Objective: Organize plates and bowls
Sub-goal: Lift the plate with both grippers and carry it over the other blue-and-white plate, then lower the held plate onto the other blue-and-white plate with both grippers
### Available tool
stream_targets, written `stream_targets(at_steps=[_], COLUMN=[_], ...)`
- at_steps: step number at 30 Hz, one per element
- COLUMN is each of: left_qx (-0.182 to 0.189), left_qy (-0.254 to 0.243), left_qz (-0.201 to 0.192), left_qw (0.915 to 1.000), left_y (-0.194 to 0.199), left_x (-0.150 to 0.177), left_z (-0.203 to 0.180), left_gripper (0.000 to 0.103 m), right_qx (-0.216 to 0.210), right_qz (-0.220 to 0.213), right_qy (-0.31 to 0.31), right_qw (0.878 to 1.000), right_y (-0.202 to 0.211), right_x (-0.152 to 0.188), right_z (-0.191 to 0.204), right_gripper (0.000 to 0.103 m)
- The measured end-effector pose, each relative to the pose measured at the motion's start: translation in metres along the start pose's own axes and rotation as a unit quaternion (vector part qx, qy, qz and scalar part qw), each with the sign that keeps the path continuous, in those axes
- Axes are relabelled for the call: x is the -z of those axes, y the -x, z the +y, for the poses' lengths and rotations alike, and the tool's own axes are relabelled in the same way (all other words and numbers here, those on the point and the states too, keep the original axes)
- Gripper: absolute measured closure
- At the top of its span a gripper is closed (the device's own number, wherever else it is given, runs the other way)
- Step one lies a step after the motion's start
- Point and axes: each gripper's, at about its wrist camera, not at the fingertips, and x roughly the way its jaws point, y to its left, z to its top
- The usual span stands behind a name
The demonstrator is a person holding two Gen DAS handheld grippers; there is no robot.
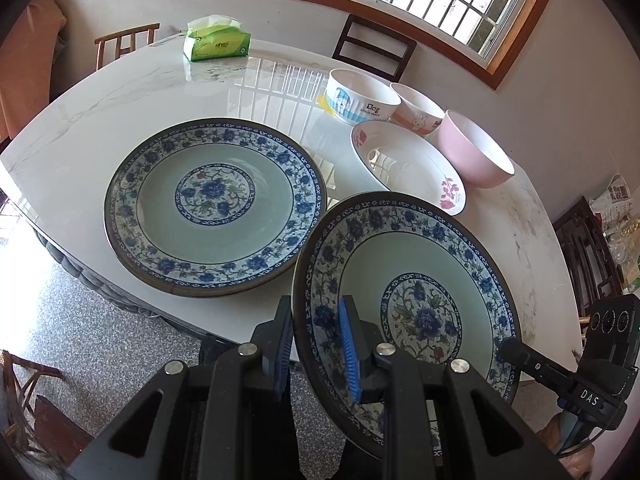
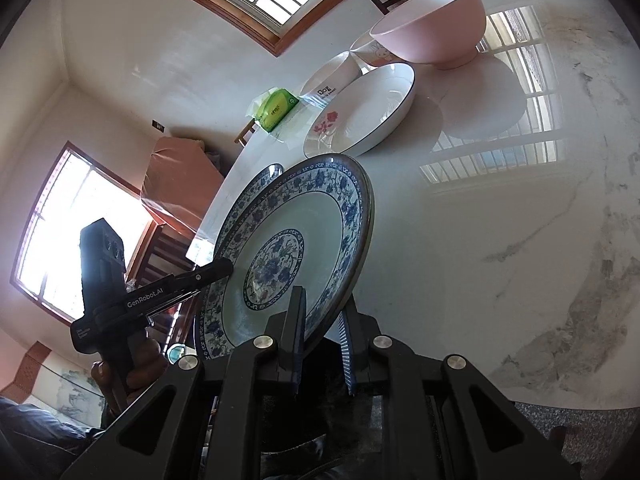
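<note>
Both tools, left tool (image 1: 316, 350) and right tool (image 2: 322, 346), tilted downward, clamped on lifted blue-rimmed plate (image 1: 408, 304).

"Dog" marks a bowl (image 1: 362, 98); "GenRobot.AI" (white lettering) the left tongs (image 2: 228, 268).

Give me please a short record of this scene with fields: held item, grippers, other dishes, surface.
held item: blue floral plate, lifted and tilted
left gripper: shut on the plate's rim
right gripper: shut on the opposite rim
other dishes: matching blue plate flat on the table; white flower plate; pink bowl; two printed bowls
other: green tissue pack
surface: marble table
</note>
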Motion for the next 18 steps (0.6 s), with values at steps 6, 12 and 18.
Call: stream_targets(at_steps=[6,12,18], left_qx=[-0.006,-0.018,-0.028], left_qy=[0.021,0.037,0.054], left_qz=[-0.015,-0.029,-0.045], left_qw=[0.9996,0.9987,0.9971], left_y=[0.005,0.008,0.01], left_x=[-0.01,-0.025,-0.038], left_z=[0.027,0.056,0.086], left_gripper=[0.08,0.078,0.076], right_qx=[0.002,0.002,0.004], right_qz=[0.011,0.026,0.038], right_qy=[0.025,0.047,0.078], right_qw=[1.0,0.999,0.996], right_y=[-0.017,-0.043,-0.069], right_x=[-0.015,-0.032,-0.043], right_z=[0.018,0.039,0.065], right_gripper=[0.086,0.086,0.086])
